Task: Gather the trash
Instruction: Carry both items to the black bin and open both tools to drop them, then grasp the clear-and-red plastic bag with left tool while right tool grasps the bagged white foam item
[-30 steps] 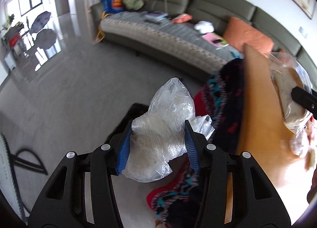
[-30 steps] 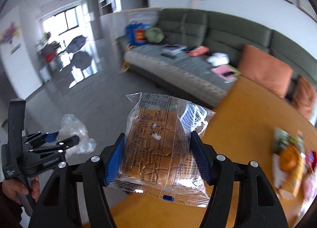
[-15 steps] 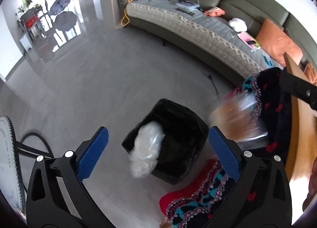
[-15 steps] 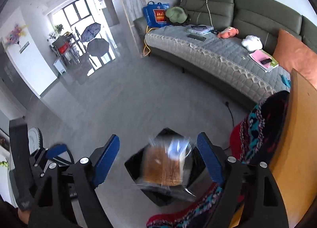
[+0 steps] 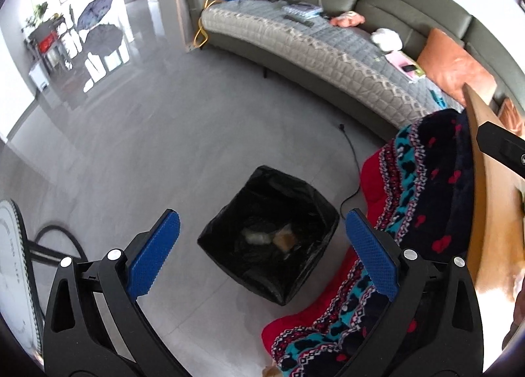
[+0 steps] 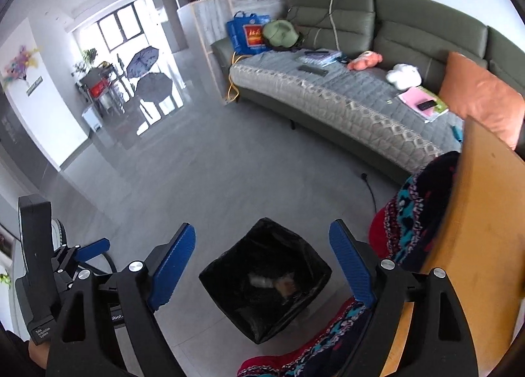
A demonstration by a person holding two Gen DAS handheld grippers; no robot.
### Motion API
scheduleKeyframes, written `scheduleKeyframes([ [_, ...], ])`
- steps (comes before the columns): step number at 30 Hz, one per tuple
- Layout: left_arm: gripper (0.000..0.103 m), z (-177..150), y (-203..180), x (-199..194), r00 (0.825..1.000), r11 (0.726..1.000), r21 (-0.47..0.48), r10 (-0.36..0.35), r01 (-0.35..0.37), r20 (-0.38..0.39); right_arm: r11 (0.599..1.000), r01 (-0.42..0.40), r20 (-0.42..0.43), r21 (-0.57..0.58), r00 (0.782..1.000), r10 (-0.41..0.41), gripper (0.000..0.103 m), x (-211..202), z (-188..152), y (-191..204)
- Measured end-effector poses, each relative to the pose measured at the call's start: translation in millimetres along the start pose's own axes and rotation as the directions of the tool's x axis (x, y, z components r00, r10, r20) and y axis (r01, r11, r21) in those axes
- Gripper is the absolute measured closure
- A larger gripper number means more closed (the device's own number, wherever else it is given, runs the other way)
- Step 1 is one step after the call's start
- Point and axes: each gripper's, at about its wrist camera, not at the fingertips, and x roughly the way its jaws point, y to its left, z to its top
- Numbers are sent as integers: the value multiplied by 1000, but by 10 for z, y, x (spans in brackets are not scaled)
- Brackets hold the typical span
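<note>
Black plastic is lining the trash bin point(image 5: 269, 236), which is standing on the grey floor point(image 5: 147, 147) directly ahead of and below both claws. In the left wrist view the bin is lying between the blue pads, toward twelve o'clock from the left gripper point(image 5: 259, 252); in the right wrist view it is sitting in the same place relative to the right gripper point(image 6: 261, 265). Neither claw is noticeably nearer, though the left one is looking a little more steeply down into it.

Left gripper: jaws are standing fully wide, holding nothing. Right gripper: jaws are opening, nearly wide, with nothing between them either.

Counted, there is one bin, and inside it two pieces of trash are lying side by side at the bottom: a pale crumpled plastic bag point(image 5: 257, 237) at nine o'clock and a tan wrapped bun point(image 5: 284, 241) at three o'clock, touching or nearly so. Two grippers are in play.

Any remaining trash is probably lying on the wooden table point(image 6: 475, 213), which is rising at three o'clock from both claws, beyond the patterned blanket point(image 5: 426, 187). Judging by that, the right gripper is nearer the table, so the coming move is likely turning rightward.
</note>
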Motion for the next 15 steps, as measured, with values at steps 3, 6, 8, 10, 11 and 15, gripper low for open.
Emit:
scheduleKeyframes([
  [3, 5, -34, -168, -173, 999, 999, 28, -19, 18, 32, 999, 22, 36, 42, 999, -24, 19, -216, -54, -138],
  [6, 5, -77, -404, -342, 997, 997, 60, -58, 56, 48, 994, 27, 79, 105, 996, -35, 14, -488, -148, -333],
  [8, 5, -126, -575, -440, 995, 994, 77, -84, 79, 53, 991, 36, 102, 129, 994, -50, 13, -678, -216, -461],
  [10, 5, -176, -834, -556, 991, 987, 118, -117, 110, 58, 988, 59, 117, 143, 990, -76, 13, -888, -301, -614],
  [11, 5, -211, -990, -617, 989, 982, 147, -131, 121, 62, 986, 70, 121, 150, 989, -89, 13, -1018, -365, -718],
  [15, 5, -357, -1504, -780, 981, 960, 226, -183, 166, 60, 977, 135, 138, 164, 978, -158, 13, -1414, -583, -1020],
])
